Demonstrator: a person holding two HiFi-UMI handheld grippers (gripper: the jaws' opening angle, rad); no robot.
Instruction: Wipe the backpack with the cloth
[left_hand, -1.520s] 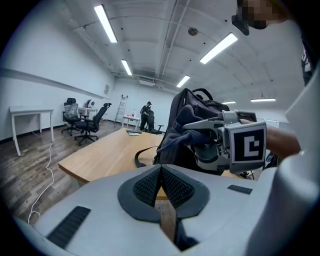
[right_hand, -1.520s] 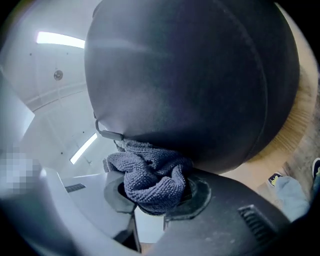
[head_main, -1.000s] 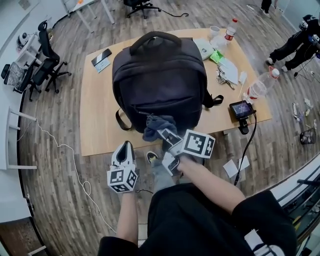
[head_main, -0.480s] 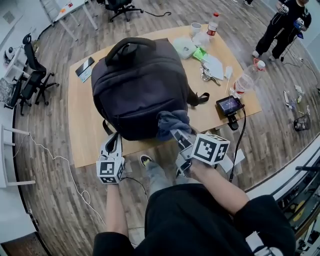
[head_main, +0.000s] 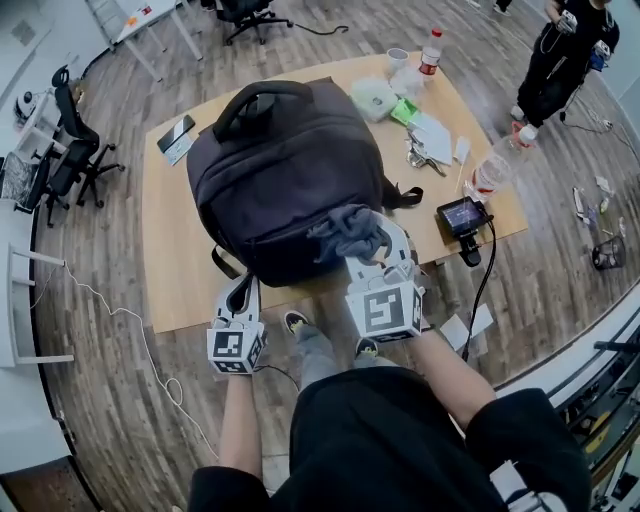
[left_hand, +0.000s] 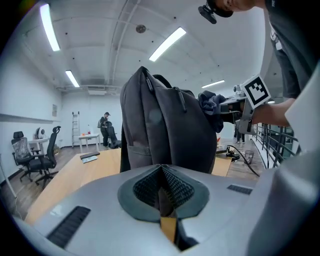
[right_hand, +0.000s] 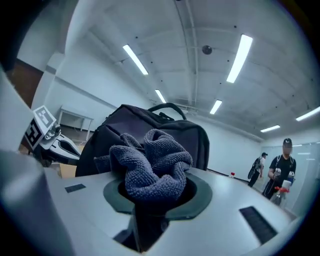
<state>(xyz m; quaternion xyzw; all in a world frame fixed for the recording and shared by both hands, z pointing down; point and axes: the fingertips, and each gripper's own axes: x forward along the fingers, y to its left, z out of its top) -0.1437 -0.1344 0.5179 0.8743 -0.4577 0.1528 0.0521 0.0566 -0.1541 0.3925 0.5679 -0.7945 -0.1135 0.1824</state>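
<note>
1. The dark backpack (head_main: 285, 175) stands upright on the wooden counter (head_main: 165, 285).
2. The right gripper (head_main: 372, 252) has its fingers clamped on the bunched grey cloth (head_main: 352, 232), at the lower front of the backpack.
3. The left gripper (head_main: 245, 288) waits near the bottom edge of the backpack, with its fingers together and nothing between them.
4. Nothing shows which parts are already wiped, so I judge that most of the wiping is still left.

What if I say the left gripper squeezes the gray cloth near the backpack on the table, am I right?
No. The right gripper squeezes the gray cloth near the backpack on the table; the right gripper view shows it.
</note>
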